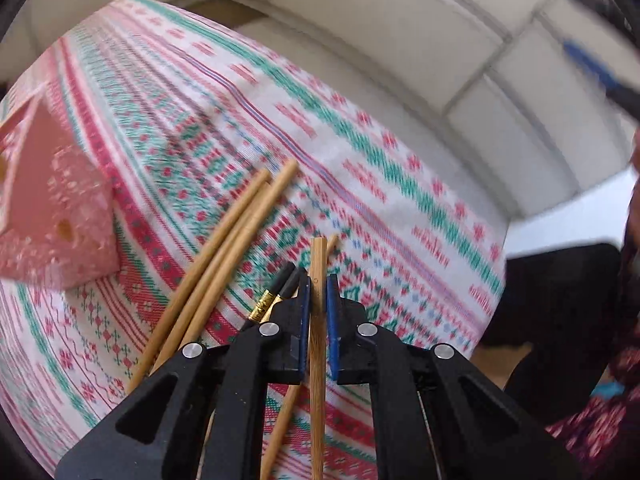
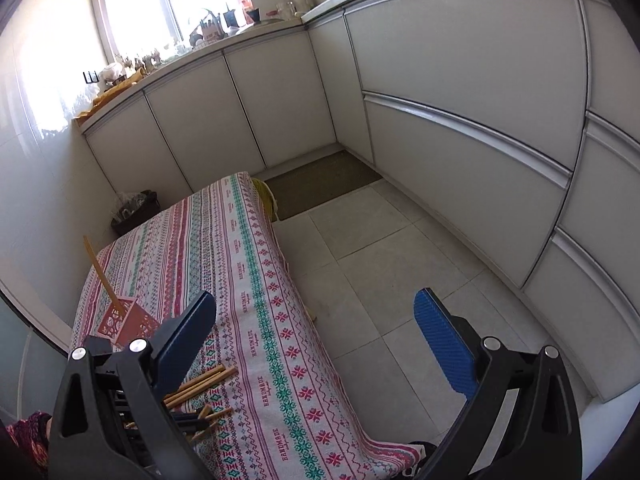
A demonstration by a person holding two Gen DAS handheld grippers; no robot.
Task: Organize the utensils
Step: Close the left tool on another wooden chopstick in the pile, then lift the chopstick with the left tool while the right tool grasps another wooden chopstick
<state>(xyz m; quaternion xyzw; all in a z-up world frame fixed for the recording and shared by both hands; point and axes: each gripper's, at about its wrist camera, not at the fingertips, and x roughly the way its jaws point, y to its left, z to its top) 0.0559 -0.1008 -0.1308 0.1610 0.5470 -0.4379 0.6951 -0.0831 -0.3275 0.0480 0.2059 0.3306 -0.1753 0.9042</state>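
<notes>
My left gripper (image 1: 318, 286) is shut on a single bamboo chopstick (image 1: 318, 340), which runs upright between the blue pads and sticks out past them. Just to its left, several bamboo chopsticks (image 1: 224, 248) and a black chopstick with a gold band (image 1: 276, 296) lie loose on the patterned tablecloth (image 1: 208, 120). A pink cut-out utensil holder (image 1: 52, 208) stands at the left, blurred. In the right wrist view the holder (image 2: 128, 324) has one bamboo stick (image 2: 100, 272) leaning in it, and the loose chopsticks (image 2: 204, 384) lie nearer. My right gripper (image 2: 316, 336) is wide open and holds nothing.
The table's right edge (image 2: 296, 280) drops to a tiled floor (image 2: 400, 264) with a brown mat (image 2: 320, 184). White cabinets (image 2: 460, 80) line the back and right. A dark bin (image 2: 136, 210) sits beyond the table. A patterned sleeve (image 1: 600, 432) shows at lower right.
</notes>
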